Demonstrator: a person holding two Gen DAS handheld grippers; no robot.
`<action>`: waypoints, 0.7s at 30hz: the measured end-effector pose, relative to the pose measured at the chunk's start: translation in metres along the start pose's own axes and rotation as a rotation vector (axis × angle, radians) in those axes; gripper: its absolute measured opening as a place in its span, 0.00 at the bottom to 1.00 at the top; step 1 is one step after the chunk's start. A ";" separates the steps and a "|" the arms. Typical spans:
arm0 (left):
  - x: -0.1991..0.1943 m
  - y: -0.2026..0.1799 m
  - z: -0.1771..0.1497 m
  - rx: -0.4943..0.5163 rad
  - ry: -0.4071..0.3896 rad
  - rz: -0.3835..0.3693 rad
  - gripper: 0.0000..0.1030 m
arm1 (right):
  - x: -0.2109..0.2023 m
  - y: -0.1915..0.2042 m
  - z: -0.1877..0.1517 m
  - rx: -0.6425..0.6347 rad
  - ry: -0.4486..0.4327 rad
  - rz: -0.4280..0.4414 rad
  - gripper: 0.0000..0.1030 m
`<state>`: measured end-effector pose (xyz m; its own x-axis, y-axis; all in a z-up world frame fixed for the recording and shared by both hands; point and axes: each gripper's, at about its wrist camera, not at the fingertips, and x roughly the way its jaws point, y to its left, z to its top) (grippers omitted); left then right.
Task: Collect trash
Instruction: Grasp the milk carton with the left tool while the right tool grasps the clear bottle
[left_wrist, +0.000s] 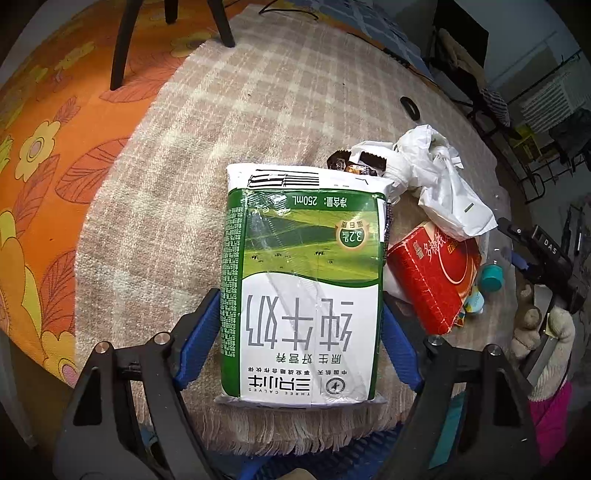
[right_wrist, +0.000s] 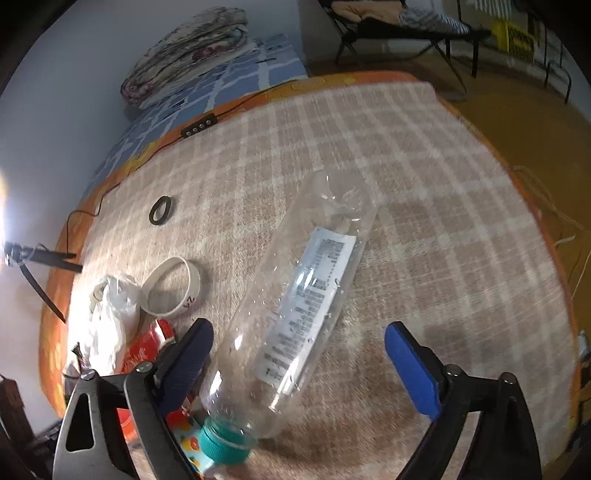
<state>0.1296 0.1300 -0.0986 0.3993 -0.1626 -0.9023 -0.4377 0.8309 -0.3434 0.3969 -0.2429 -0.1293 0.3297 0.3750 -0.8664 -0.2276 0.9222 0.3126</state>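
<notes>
Lying flat on the checked rug (left_wrist: 177, 177), the green-and-white milk carton (left_wrist: 301, 288) sits between the blue pads of the left gripper (left_wrist: 301, 339), which press against both its sides near the rug's fringed edge. Just beyond the carton's far end are small dark snack wrappers (left_wrist: 349, 164) and a crumpled white plastic bag (left_wrist: 436, 177), with a red box (left_wrist: 432, 277) close on the right, partly under the bag. On the right wrist view, a clear plastic bottle (right_wrist: 295, 306) with a teal cap (right_wrist: 221, 443) lies slantwise between the fingers of the right gripper (right_wrist: 299, 358), whose jaws stand wide apart; the left pad is just beside the bottle, the right pad well clear. Near it lie a white wristband (right_wrist: 171, 291) and a black ring (right_wrist: 160, 210).
</notes>
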 end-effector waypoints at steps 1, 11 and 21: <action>0.000 -0.001 0.000 0.004 -0.005 -0.001 0.81 | 0.003 -0.001 0.001 0.011 0.007 0.011 0.89; -0.015 -0.008 -0.001 0.043 -0.071 0.028 0.80 | 0.018 -0.008 0.006 0.081 0.049 0.063 0.76; -0.036 -0.006 -0.004 0.067 -0.121 0.034 0.80 | 0.017 0.000 0.008 0.058 0.052 0.081 0.63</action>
<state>0.1147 0.1285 -0.0652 0.4808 -0.0718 -0.8739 -0.3997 0.8691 -0.2913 0.4095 -0.2357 -0.1410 0.2643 0.4442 -0.8561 -0.1977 0.8937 0.4027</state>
